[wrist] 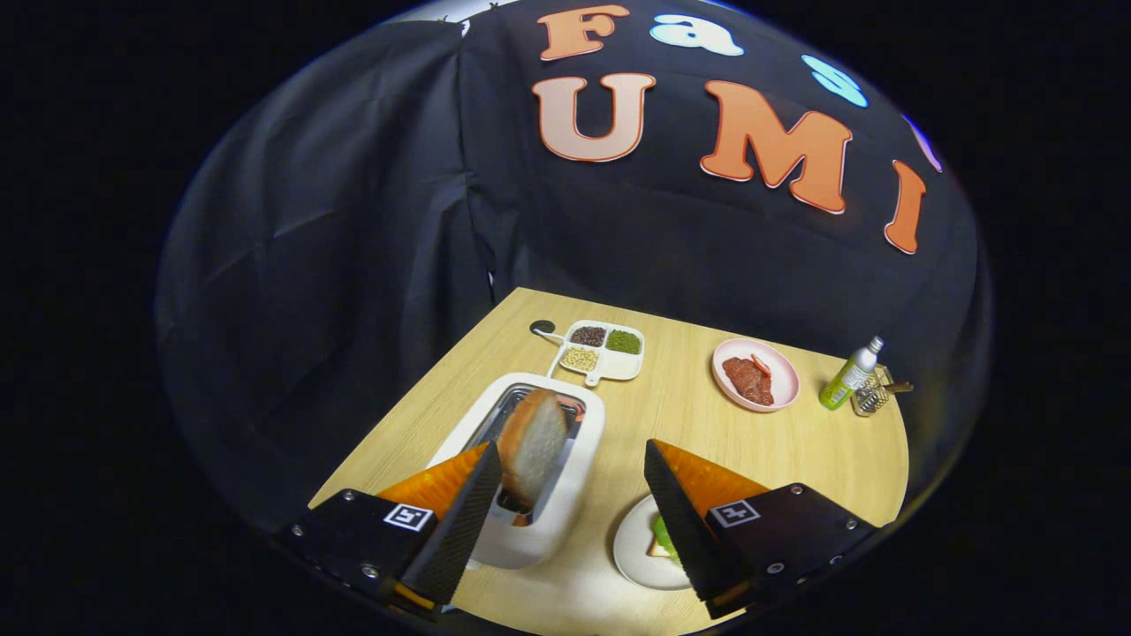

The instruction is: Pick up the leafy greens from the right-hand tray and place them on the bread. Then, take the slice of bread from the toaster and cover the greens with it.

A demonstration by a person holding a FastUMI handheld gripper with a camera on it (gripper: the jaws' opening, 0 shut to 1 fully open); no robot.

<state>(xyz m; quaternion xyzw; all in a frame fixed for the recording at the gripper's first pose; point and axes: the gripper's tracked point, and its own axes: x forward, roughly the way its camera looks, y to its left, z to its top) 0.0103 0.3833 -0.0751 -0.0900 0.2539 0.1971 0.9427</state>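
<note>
Looking down past the wide-open gripper [565, 495], nothing's held yet. The bread slice [532, 446] stands upright in the toaster [565, 495], hugging the left finger's inner side, with its flat face turned toward the gap. Greens [664, 535] already sit on the plate [638, 555] by the right finger, so I'd guess shifting left to straddle the slice comes next. Bare table lies between toaster and plate.

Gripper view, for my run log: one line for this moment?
gripper open | bread slice in toaster, beside one jaw | greens on plate

Bare table [680, 415] beyond open jaws
</note>
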